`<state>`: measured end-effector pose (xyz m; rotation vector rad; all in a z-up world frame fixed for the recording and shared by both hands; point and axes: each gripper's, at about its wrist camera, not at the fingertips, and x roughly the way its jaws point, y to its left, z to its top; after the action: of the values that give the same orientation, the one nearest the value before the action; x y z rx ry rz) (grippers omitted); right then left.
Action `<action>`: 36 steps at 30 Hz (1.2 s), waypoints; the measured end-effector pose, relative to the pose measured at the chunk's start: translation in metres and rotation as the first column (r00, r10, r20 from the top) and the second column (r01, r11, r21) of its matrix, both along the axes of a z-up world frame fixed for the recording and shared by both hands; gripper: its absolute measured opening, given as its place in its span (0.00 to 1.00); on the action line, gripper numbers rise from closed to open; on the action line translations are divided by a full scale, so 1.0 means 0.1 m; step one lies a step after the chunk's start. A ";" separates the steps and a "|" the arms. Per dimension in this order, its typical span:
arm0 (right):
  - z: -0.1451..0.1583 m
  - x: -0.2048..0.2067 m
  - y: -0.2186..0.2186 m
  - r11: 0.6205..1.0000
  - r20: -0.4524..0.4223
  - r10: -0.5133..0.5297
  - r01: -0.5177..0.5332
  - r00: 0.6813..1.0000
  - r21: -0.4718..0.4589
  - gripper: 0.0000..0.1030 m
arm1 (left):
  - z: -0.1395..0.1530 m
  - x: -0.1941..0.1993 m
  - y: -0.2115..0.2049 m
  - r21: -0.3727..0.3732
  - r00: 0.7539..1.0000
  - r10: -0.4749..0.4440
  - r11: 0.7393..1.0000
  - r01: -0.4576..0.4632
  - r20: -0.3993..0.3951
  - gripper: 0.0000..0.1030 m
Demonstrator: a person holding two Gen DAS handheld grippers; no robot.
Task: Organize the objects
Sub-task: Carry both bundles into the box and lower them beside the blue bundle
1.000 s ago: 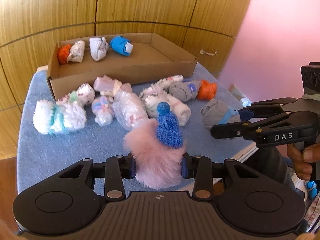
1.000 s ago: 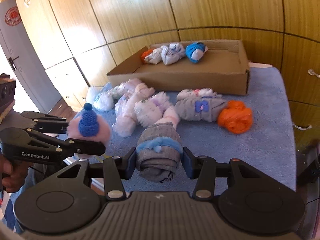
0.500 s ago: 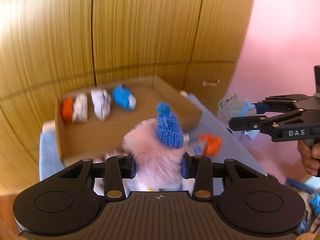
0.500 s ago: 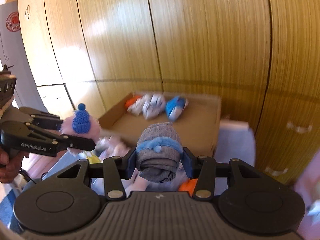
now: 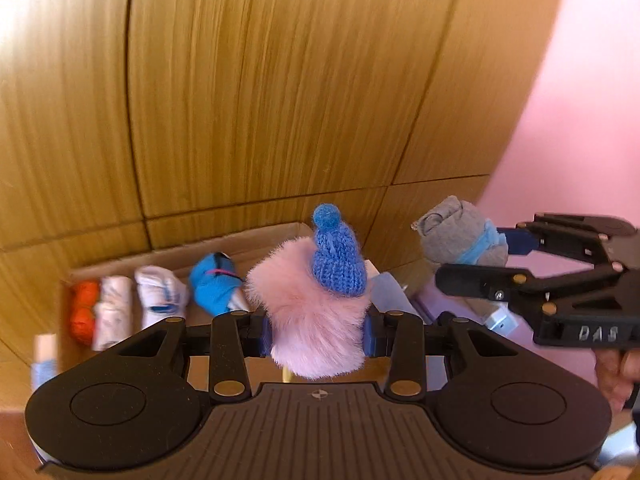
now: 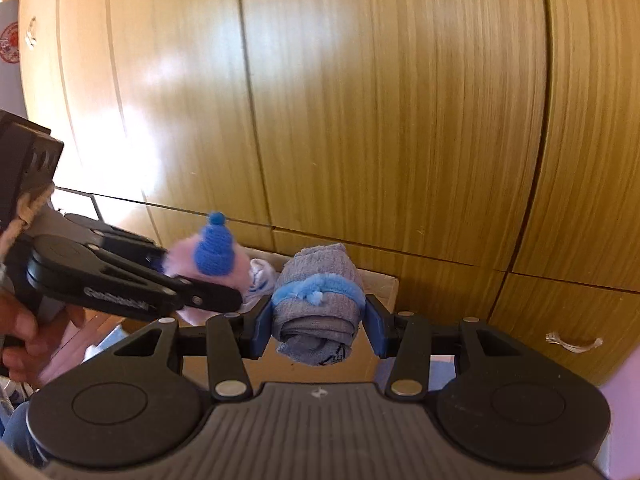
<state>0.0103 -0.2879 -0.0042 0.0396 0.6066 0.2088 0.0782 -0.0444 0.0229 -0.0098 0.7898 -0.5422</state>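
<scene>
My left gripper is shut on a fluffy pink sock bundle with a small blue knitted hat on it, held in the air above the cardboard box. My right gripper is shut on a grey rolled sock with a light blue band, also held high. In the box lie an orange bundle, two white bundles and a blue one. The right gripper also shows in the left wrist view, to the right of the pink bundle.
Wooden cupboard doors fill the background close behind the box. A pink wall is at the right. A drawer handle shows low right. The blue cloth-covered table is mostly hidden below.
Both grippers have risen from the table with their bundles and moved forward over the box. The loose socks on the blue cloth have dropped out of view.
</scene>
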 end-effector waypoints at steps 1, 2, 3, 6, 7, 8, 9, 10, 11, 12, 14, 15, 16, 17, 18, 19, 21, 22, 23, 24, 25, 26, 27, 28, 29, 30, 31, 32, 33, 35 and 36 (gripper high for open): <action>-0.04 0.08 -0.01 1.000 -0.006 -0.003 0.003 1.000 -0.002 0.42 | -0.07 0.11 -0.02 -0.020 1.000 0.003 1.000 -0.004 -0.027 0.45; -0.08 0.17 -0.03 1.000 -0.014 -0.004 0.004 1.000 -0.006 0.42 | -0.13 0.19 -0.03 -0.030 0.999 0.006 1.000 -0.007 -0.041 0.45; -0.11 0.26 -0.04 1.000 -0.021 -0.005 0.005 1.000 -0.007 0.42 | -0.20 0.30 -0.06 -0.030 0.998 0.013 0.999 -0.015 -0.054 0.45; -0.23 0.50 -0.08 1.000 -0.047 -0.014 0.014 0.999 -0.013 0.42 | -0.42 0.56 -0.13 -0.020 0.994 0.033 0.999 -0.036 -0.104 0.45; -0.28 0.58 -0.10 1.000 -0.056 -0.016 0.015 0.998 -0.014 0.42 | -0.49 0.63 -0.15 -0.014 0.993 0.036 0.999 -0.038 -0.117 0.45; -0.32 0.65 -0.10 1.000 -0.064 -0.019 0.018 0.998 -0.016 0.42 | -0.57 0.71 -0.18 0.004 0.991 0.042 0.999 -0.042 -0.127 0.45; -0.38 0.73 -0.12 1.000 -0.074 -0.021 0.020 0.997 -0.014 0.42 | -0.63 0.76 -0.19 0.012 0.990 0.044 0.999 -0.043 -0.135 0.45; -0.44 0.80 -0.13 1.000 -0.084 -0.022 0.021 0.996 -0.013 0.42 | -0.68 0.81 -0.20 0.014 0.988 0.044 0.999 -0.042 -0.146 0.45; -0.49 0.88 -0.13 1.000 -0.091 -0.023 0.022 0.996 -0.012 0.42 | -0.74 0.86 -0.21 0.014 0.987 0.046 0.999 -0.044 -0.156 0.45; -0.55 0.95 -0.13 1.000 -0.101 -0.025 0.024 0.995 -0.011 0.42 | -0.80 0.90 -0.22 0.014 0.985 0.047 0.999 -0.045 -0.166 0.45; -0.66 1.07 -0.13 0.999 -0.120 -0.033 0.032 0.992 -0.009 0.42 | -0.91 0.98 -0.25 0.016 0.982 0.043 0.999 -0.041 -0.186 0.45; -0.71 1.13 -0.13 0.999 -0.129 -0.036 0.035 0.991 -0.006 0.42 | -0.95 1.00 -0.26 0.014 0.982 0.038 0.999 -0.036 -0.188 0.45; -0.75 1.17 -0.12 0.999 -0.137 -0.037 0.037 0.990 -0.002 0.42 | -0.98 1.01 -0.27 0.014 0.982 0.032 0.999 -0.030 -0.186 0.45; -0.80 1.23 -0.12 0.999 -0.143 -0.039 0.040 0.989 0.002 0.42 | -1.00 1.03 -0.28 0.017 0.982 0.029 1.000 -0.026 -0.185 0.45; -0.83 1.27 -0.12 0.999 -0.149 -0.040 0.042 0.988 0.006 0.42 | -1.03 1.03 -0.26 0.026 0.983 0.029 0.999 -0.025 -0.180 0.45; -0.86 1.33 -0.11 0.999 -0.156 -0.041 0.043 0.987 0.013 0.42 | -1.02 1.13 -0.25 0.036 0.983 0.036 0.999 -0.030 -0.180 0.44; -0.87 1.40 -0.11 0.999 -0.168 -0.046 0.049 0.985 0.015 0.42 | -1.06 1.21 -0.24 0.055 0.982 0.054 0.997 -0.045 -0.179 0.44; -0.91 1.46 -0.10 0.999 -0.176 -0.048 0.051 0.983 0.015 0.42 | -1.08 1.25 -0.23 0.055 0.982 0.058 0.997 -0.049 -0.182 0.44; -0.91 1.51 -0.08 0.999 -0.184 -0.046 0.050 0.982 0.018 0.42 | -1.09 1.27 -0.21 0.053 0.981 0.061 0.997 -0.052 -0.183 0.44; -0.90 1.52 -0.08 0.999 -0.191 -0.046 0.050 0.981 0.020 0.42 | -1.10 1.32 -0.20 0.062 0.982 0.066 0.997 -0.056 -0.178 0.44; -0.93 1.56 -0.07 0.999 -0.200 -0.045 0.050 0.979 0.021 0.42 | -1.10 1.32 -0.19 0.072 0.983 0.064 0.996 -0.053 -0.171 0.44; -0.94 1.59 -0.07 0.999 -0.209 -0.044 0.049 0.977 0.018 0.42 | -1.11 1.32 -0.19 0.081 0.984 0.064 0.995 -0.051 -0.166 0.44; -0.97 1.62 -0.05 0.999 -0.214 -0.044 0.048 0.976 0.012 0.42 | -1.12 1.32 -0.19 0.084 0.984 0.064 0.995 -0.050 -0.168 0.44; -1.00 1.64 -0.05 0.999 -0.220 -0.038 0.042 0.975 0.013 0.42 | -1.13 1.32 -0.18 0.079 0.984 0.061 0.996 -0.048 -0.169 0.44; -1.02 1.66 -0.03 0.999 -0.225 -0.032 0.037 0.974 0.015 0.42 | -1.14 1.32 -0.17 0.078 0.985 0.055 0.996 -0.042 -0.165 0.44; -1.04 1.67 -0.02 0.999 -0.226 -0.033 0.036 0.974 0.010 0.42 | -1.16 1.30 -0.17 0.091 0.987 0.047 0.995 -0.034 -0.153 0.45; -1.05 1.68 -0.01 0.999 -0.220 -0.034 0.035 0.975 0.003 0.42 | -1.13 1.24 -0.18 0.104 0.989 0.039 0.994 -0.025 -0.140 0.45; -1.05 1.70 0.00 0.999 -0.221 -0.035 0.037 0.975 0.008 0.42 | -1.17 1.23 -0.24 0.117 0.991 0.033 0.993 -0.018 -0.128 0.45; -1.04 1.72 0.00 0.999 -0.225 -0.033 0.037 0.974 0.017 0.42 | -1.19 1.21 -0.26 0.125 0.992 0.030 0.992 -0.014 -0.124 0.46; -1.03 1.73 0.05 1.000 -0.225 -0.029 0.029 0.974 -0.001 0.42 | -1.18 1.19 -0.27 0.132 0.993 0.030 0.991 -0.015 -0.116 0.46; -1.02 1.73 0.09 1.000 -0.216 -0.022 0.020 0.976 -0.012 0.42 | -1.18 1.18 -0.27 0.132 0.993 0.031 0.991 -0.016 -0.113 0.48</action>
<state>0.1829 -0.2793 -0.1065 0.0595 0.8241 0.1822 0.1958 -0.0710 -0.0946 0.0718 0.9356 -0.4695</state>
